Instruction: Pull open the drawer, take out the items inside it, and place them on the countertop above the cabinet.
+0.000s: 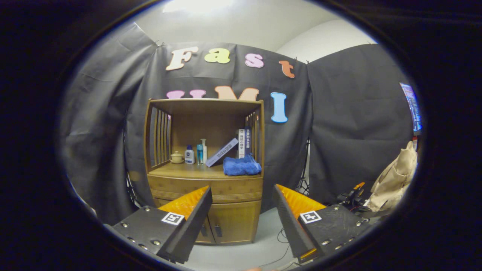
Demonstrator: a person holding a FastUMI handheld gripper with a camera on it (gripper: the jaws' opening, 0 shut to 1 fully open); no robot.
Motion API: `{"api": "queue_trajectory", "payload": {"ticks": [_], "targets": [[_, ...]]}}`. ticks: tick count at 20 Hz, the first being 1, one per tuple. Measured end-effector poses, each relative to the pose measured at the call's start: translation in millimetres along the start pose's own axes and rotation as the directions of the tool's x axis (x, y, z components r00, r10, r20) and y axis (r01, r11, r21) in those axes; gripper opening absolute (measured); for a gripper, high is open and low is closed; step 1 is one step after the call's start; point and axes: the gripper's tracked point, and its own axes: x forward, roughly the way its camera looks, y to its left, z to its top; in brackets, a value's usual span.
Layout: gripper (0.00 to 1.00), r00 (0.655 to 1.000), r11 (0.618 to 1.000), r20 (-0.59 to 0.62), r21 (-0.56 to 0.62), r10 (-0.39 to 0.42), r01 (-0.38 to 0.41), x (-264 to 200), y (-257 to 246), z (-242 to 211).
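With your tool held well back from the wooden cabinet, its fingers spread apart on nothing, you've got the closed drawer straight ahead beyond them, just under the surface carrying bottles, books and a blue cloth.

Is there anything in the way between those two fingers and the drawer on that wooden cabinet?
Nothing visible. The open gripper is held back from the brown wooden cabinet, and its closed wooden drawer front shows between and beyond the fingers, with only bare pale floor ahead.
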Motion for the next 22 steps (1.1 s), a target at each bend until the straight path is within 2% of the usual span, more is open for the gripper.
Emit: {"api": "queue_trajectory", "payload": {"ticks": [5, 8, 11, 16, 19, 22], "targets": [[0.96, 1.000, 1.000, -0.011, 0.007, -0.009, 0.009, 18.0, 0.4, -7.3], [0.96, 1.000, 1.000, -0.024, -0.004, 0.010, -0.010, 50.7, 15.2, -13.7], [0.96, 0.997, 0.998, -0.047, -0.006, 0.061, -0.061, 98.1, 46.0, -29.5], [0.96, 0.965, 0.978, -0.162, 0.008, 0.208, -0.209, 179.6, 118.6, -87.7], [0.96, 0.949, 0.980, -0.248, 0.005, 0.192, -0.197, 221.1, 135.5, -131.4], [0.90, 0.921, 0.977, -0.330, 0.024, 0.209, -0.214, 255.6, 159.9, -175.8]]}}
